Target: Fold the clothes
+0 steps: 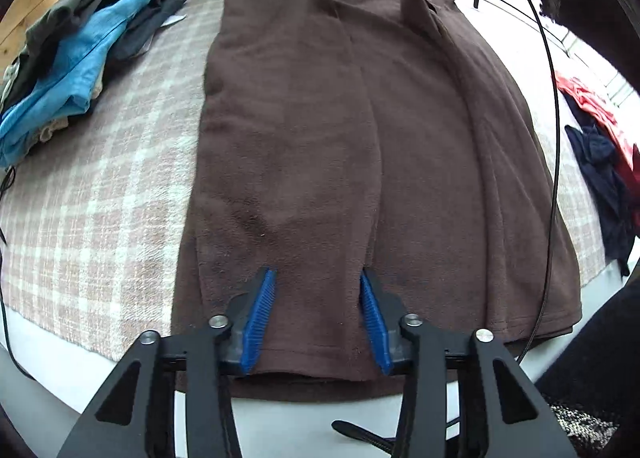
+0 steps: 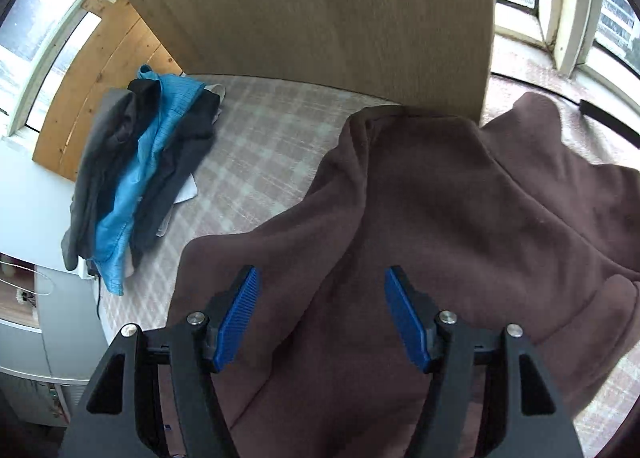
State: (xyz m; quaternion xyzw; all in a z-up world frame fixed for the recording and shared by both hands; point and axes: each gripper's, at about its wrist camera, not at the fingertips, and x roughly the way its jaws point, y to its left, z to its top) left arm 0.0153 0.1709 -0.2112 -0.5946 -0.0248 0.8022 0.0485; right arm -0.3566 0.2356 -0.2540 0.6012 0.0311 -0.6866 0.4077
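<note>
Evidently the brown garment (image 1: 340, 146) lies lengthwise on the checked cloth (image 1: 100, 218) covering the desk, its sides lapped inward to a narrow panel; the left tool (image 1: 318, 278), pads apart, sits at the near hem, likely placed to take it; the right tool (image 2: 320, 278), also parted, hovers over the far end where fabric bunches; a pile of clothes (image 1: 80, 42) lies aside, leaving the working area free.
</note>
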